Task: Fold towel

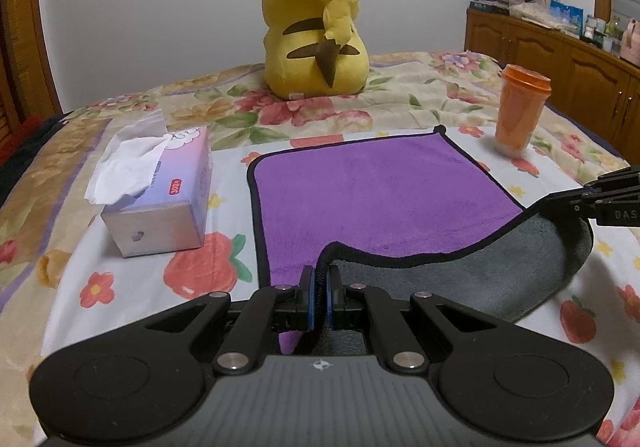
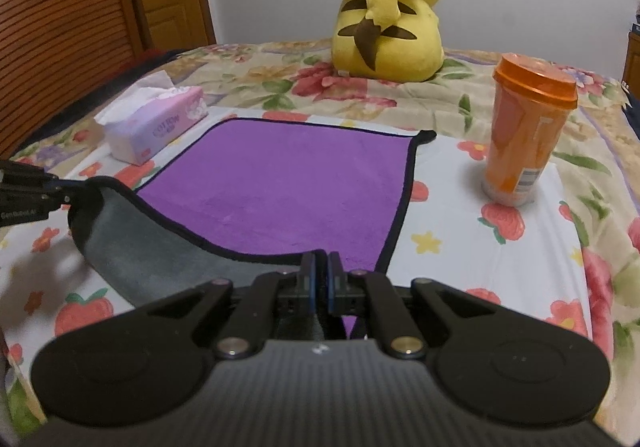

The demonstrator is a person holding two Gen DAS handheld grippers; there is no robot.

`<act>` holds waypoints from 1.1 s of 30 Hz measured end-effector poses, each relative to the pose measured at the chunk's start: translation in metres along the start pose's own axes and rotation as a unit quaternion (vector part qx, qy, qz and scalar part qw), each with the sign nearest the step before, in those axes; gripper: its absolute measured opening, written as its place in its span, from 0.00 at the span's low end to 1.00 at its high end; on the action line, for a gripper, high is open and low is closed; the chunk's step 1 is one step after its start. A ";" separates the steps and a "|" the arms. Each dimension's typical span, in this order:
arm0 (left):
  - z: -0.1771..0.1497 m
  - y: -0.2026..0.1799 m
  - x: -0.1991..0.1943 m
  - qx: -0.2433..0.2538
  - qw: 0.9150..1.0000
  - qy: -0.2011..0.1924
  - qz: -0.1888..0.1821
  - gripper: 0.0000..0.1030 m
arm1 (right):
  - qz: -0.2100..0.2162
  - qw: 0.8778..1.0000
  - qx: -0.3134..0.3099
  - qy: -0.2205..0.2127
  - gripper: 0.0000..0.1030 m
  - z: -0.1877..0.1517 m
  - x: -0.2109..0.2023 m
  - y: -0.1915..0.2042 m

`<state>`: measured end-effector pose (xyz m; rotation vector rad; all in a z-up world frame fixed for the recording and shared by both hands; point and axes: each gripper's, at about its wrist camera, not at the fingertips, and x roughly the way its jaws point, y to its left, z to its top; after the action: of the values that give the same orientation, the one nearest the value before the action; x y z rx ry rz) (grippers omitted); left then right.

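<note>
A purple towel [image 1: 368, 191] with black trim and a grey underside lies on the flowered bed sheet; it also shows in the right wrist view [image 2: 276, 191]. My left gripper [image 1: 320, 279] is shut on its near left corner, lifted off the sheet. My right gripper [image 2: 320, 271] is shut on the near right corner, also lifted. The near edge hangs between them and shows the grey underside [image 1: 480, 279]. The right gripper shows at the right edge of the left wrist view [image 1: 568, 199]. The left gripper shows at the left edge of the right wrist view [image 2: 64, 193].
A tissue box [image 1: 160, 195] stands left of the towel. An orange lidded cup [image 2: 524, 131] stands to its right. A yellow plush toy [image 1: 316, 19] sits behind on the bed. A wooden cabinet [image 1: 560, 59] stands at the far right.
</note>
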<state>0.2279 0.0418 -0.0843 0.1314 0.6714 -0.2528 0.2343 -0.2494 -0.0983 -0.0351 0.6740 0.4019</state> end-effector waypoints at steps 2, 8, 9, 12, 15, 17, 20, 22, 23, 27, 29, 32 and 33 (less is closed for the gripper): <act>0.001 -0.001 0.000 0.001 1.000 -0.002 -0.002 0.08 | 0.001 1.000 0.000 0.001 0.06 0.001 0.002 -0.001; 0.007 0.000 -0.003 -0.006 1.000 -0.016 -0.004 0.08 | 0.008 1.000 -0.003 -0.008 0.06 0.006 0.000 -0.001; 0.009 0.001 -0.004 -0.008 1.000 -0.019 -0.004 0.08 | 0.009 1.000 -0.003 -0.011 0.06 0.007 -0.001 -0.002; 0.014 0.001 -0.006 -0.010 1.000 -0.028 -0.002 0.08 | 0.011 1.000 -0.003 -0.018 0.06 0.011 -0.002 -0.002; 0.019 0.003 -0.003 -0.007 0.999 -0.034 -0.003 0.08 | 0.011 1.000 -0.006 -0.024 0.06 0.014 -0.002 -0.002; 0.022 0.003 0.004 -0.003 0.999 -0.034 0.002 0.08 | 0.009 1.000 -0.012 -0.025 0.06 0.016 0.001 -0.003; 0.024 0.006 0.011 0.000 0.999 -0.034 0.001 0.08 | 0.005 1.000 -0.019 -0.023 0.06 0.018 0.007 -0.005; 0.025 0.007 0.015 0.002 0.999 -0.033 -0.001 0.08 | 0.002 0.999 -0.024 -0.022 0.06 0.019 0.012 -0.006; 0.026 0.007 0.017 0.003 0.999 -0.033 -0.002 0.08 | 0.002 0.999 -0.027 -0.022 0.06 0.020 0.014 -0.007; 0.030 0.008 0.025 0.005 0.999 -0.034 -0.005 0.08 | -0.003 0.999 -0.038 -0.023 0.06 0.024 0.022 -0.008; 0.032 0.009 0.029 0.004 0.999 -0.034 -0.006 0.08 | -0.006 0.999 -0.042 -0.026 0.06 0.026 0.026 -0.009; 0.034 0.009 0.034 0.005 0.999 -0.033 -0.005 0.08 | -0.010 0.998 -0.046 -0.028 0.06 0.028 0.031 -0.010; 0.035 0.010 0.036 0.005 0.999 -0.033 -0.006 0.08 | -0.011 0.998 -0.048 -0.028 0.06 0.029 0.033 -0.011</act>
<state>0.2782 0.0375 -0.0794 0.1294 0.6058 -0.2703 0.2790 -0.2437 -0.0971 -0.1212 0.5982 0.4114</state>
